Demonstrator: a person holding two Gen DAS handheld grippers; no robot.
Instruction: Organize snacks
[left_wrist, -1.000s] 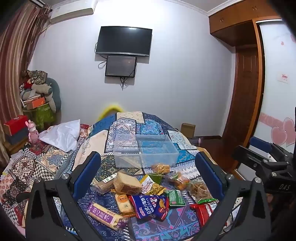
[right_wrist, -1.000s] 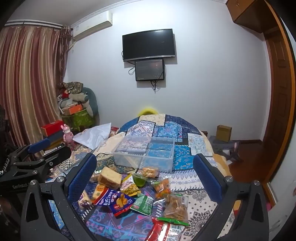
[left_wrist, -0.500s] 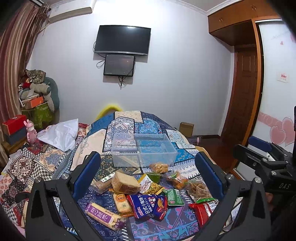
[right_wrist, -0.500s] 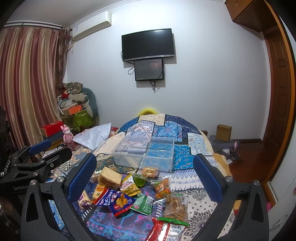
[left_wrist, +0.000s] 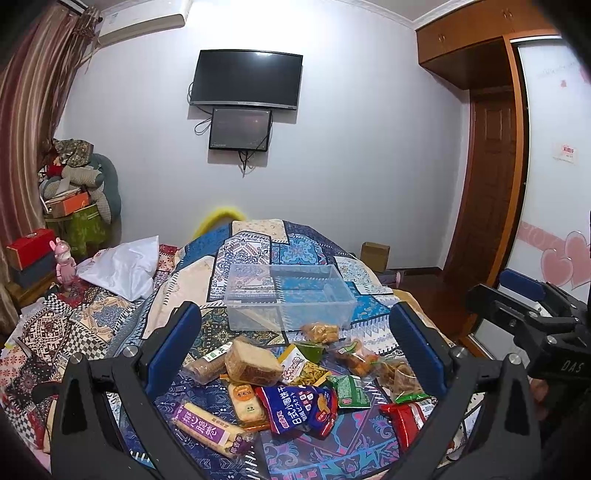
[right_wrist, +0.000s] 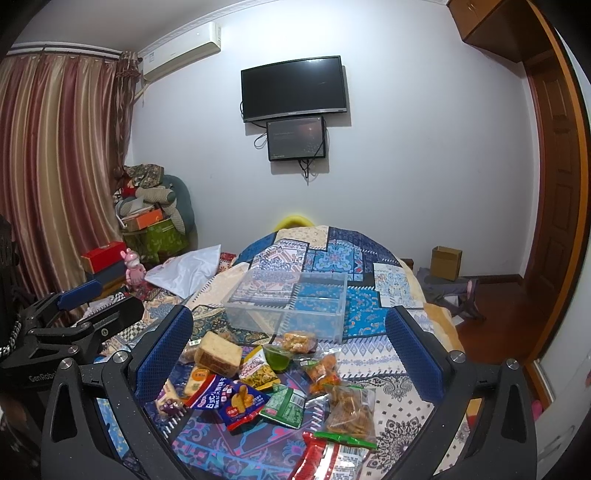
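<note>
Above the near end of the bed (left_wrist: 255, 236), the left hand-held gripper (left_wrist: 295, 354) hangs with its blue pads wide apart and nothing between them; the right hand-held gripper (right_wrist: 288, 354) hangs beside it, jaws equally spread and empty. Each shows at the edge of the other's view.

Just below and between the fingers lies a loose heap of snacks on the patterned quilt. Nearest in the left view is a purple-labelled bar (left_wrist: 210, 430), with a blue biscuit bag (left_wrist: 299, 406) to its right and a small yellow cake pack (left_wrist: 246, 402) between them. Behind these sit a wrapped bread slice (left_wrist: 251, 363), a yellow-green peanut bag (left_wrist: 303, 371) and a green packet (left_wrist: 349, 391). On the right lie a red packet (left_wrist: 404, 419) and a clear bag of fried snacks (right_wrist: 349, 406). A green jelly cup (right_wrist: 277, 356) stands mid-heap.

Farther off, just beyond the heap, stands a clear bin (left_wrist: 284, 299), upright and holding no snacks. A white pillow (left_wrist: 122, 267) lies to the left, and a TV (left_wrist: 245, 79) hangs on the far wall.
</note>
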